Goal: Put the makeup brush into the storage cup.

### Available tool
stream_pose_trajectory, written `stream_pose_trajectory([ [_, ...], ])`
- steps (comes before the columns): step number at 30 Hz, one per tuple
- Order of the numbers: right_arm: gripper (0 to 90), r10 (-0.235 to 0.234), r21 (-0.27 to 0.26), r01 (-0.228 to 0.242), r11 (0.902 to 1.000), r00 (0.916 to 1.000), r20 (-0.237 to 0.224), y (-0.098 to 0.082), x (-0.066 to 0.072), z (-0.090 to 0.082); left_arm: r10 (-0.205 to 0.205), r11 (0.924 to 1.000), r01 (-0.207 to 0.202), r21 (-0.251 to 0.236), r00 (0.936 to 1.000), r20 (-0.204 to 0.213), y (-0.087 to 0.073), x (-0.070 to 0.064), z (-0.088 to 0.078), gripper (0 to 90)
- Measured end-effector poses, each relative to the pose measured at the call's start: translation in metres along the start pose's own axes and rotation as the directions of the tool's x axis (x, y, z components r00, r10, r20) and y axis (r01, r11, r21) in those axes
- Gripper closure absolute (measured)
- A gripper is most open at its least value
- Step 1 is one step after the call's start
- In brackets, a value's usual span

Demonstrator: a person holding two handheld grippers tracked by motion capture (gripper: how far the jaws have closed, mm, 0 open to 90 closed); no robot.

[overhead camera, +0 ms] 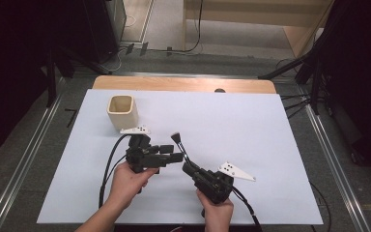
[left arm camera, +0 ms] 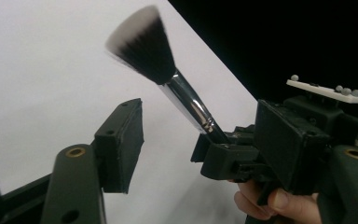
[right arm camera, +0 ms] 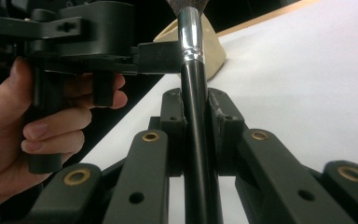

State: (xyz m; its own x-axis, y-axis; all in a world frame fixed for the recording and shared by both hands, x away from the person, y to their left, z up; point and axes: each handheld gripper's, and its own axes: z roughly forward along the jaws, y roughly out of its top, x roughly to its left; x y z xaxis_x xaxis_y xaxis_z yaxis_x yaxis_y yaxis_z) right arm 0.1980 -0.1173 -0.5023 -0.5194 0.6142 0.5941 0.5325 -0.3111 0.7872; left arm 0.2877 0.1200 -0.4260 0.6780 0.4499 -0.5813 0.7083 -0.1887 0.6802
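No legible text, label, brand, number or sign appears in any view. The white sheet on the tabletop (overhead camera: pixel 251 125) is blank, the cream cup (overhead camera: pixel 122 111) at upper left of the high view is unmarked, and the brush (left arm camera: pixel 168 79) carries no readable print.

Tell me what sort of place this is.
Probably a lab recording station: a white-covered table on a bare floor, metal rails along both sides, and dark equipment stands around it.
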Motion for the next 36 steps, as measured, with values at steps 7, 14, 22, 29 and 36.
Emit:
stream_pose_trajectory([
  [7, 79.3, -0.02, -0.007, 0.02, 0.9998, 0.9998, 0.003, 0.0, 0.003, 0.003, -0.06, 0.9982, 0.06, -0.007, 0.9981, 0.016, 0.0, 0.001, 0.004, 37.2],
  [14, 79.3, -0.031, -0.021, 0.032, 0.9993, 0.9995, 0.01, 0.0, 0.004, 0.004, -0.099, 0.9945, 0.099, -0.034, 0.995, 0.013, 0.001, 0.004, 0.005, 38.6],
  [22, 79.3, -0.032, -0.022, 0.032, 0.9992, 0.9994, 0.011, 0.0, 0.005, 0.005, -0.128, 0.9904, 0.129, -0.049, 0.9916, 0.018, 0.003, 0.005, 0.008, 42.9],
  [29, 79.3, -0.043, -0.021, 0.043, 0.9989, 0.999, 0.009, -0.001, 0.007, 0.008, -0.149, 0.9875, 0.15, -0.048, 0.9885, 0.025, 0.003, 0.006, 0.013, 48.0],
  [36, 79.3, -0.051, -0.019, 0.052, 0.9985, 0.9985, 0.017, -0.001, 0.007, 0.008, -0.167, 0.9845, 0.169, -0.046, 0.9851, 0.04, 0.002, 0.007, 0.014, 60.4],
])
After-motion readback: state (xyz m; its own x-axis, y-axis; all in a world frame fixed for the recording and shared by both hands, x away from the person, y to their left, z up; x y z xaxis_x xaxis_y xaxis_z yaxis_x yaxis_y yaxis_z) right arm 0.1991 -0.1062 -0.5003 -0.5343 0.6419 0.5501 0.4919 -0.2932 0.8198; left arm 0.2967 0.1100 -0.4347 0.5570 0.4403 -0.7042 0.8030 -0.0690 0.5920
